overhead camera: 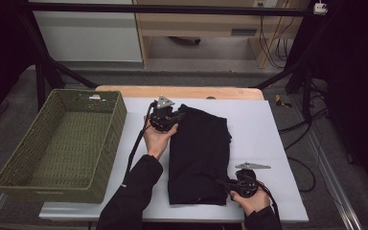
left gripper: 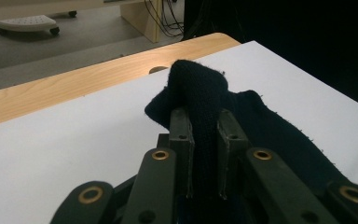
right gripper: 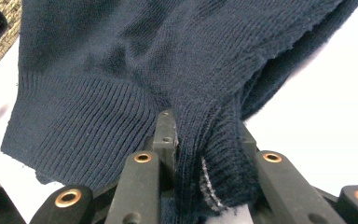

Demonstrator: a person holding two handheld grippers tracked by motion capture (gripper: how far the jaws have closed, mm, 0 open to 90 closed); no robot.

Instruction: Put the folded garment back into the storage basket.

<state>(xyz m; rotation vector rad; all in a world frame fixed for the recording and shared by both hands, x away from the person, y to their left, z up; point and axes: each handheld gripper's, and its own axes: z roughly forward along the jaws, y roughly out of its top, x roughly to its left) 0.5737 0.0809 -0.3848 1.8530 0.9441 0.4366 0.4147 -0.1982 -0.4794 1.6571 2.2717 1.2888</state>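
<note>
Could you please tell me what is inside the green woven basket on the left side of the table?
Nothing shows inside the green woven basket: its woven floor looks bare. The strip just behind its near wall is hidden from the high view.

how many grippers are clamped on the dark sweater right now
2. The left gripper pinches the dark sweater at its far left corner; the right gripper pinches its near right hem.

sweater (overhead camera: pixel 199 153) on table (overhead camera: pixel 278 143), basket (overhead camera: pixel 62 143) left
</note>
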